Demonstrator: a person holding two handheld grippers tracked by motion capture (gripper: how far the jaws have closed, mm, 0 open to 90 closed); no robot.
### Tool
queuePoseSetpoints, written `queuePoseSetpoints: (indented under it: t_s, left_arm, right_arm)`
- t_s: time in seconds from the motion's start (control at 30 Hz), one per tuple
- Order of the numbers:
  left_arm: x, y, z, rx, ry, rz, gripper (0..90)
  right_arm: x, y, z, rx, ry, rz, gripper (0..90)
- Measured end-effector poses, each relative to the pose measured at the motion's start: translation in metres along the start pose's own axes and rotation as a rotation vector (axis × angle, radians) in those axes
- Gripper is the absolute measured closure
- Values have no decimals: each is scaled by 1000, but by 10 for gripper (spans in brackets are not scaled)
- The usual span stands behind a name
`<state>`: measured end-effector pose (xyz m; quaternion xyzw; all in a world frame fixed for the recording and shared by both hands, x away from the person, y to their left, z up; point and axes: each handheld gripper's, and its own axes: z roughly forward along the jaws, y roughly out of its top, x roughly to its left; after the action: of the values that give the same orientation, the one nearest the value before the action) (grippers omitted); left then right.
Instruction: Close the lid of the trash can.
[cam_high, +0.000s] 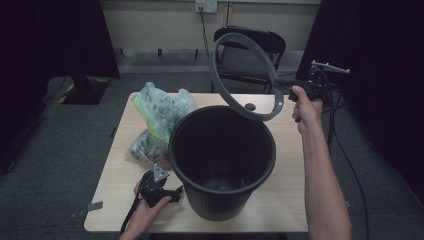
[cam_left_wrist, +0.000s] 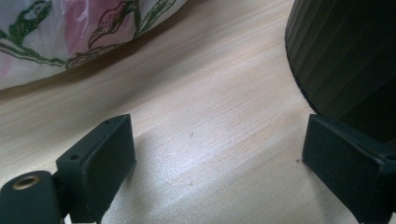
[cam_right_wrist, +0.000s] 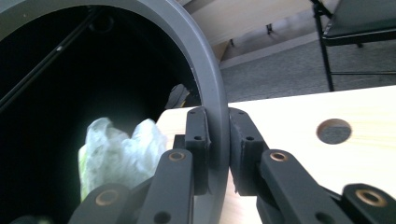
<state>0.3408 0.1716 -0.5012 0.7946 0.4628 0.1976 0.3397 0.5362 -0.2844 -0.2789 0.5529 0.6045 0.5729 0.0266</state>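
A printed plastic bag (cam_high: 159, 120) is lying on the wooden table (cam_high: 290, 200), toward its left side. A dark folding chair (cam_high: 250, 55) is standing behind the table.

right gripper (cam_high: 296, 95) holding grey ring (cam_high: 243, 75), black bin (cam_high: 222, 160)

You are looking at a black ribbed bin (cam_high: 222, 162) taking up the middle of the bench (cam_high: 287, 200); its open mouth is lying unobstructed from above. The grey ring (cam_high: 243, 75), clamped in your right gripper (cam_high: 295, 92), is hanging tilted over the bin's far rim. The printed plastic bags (cam_high: 157, 122) are crowding the far left. Your left gripper (cam_high: 167, 192) is sitting just beside the bin's wall, its fingers (cam_left_wrist: 100, 163) spread over bare wood. The right strip of bench is staying free.
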Motion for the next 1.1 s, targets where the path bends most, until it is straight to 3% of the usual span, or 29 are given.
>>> queuePoseSetpoints:
  t_s: [0.53, 0.87, 1.1]
  left_arm:
    - [0, 0, 0, -1, 1, 0, 88]
    - [0, 0, 0, -1, 0, -1, 88]
    - [0, 0, 0, 0, 0, 0, 88]
  right_arm:
    - [39, -18, -21, 53, 163, -134, 792]
    - [49, -38, -28, 68, 235, -164, 790]
    - [66, -48, -28, 87, 279, -206, 790]
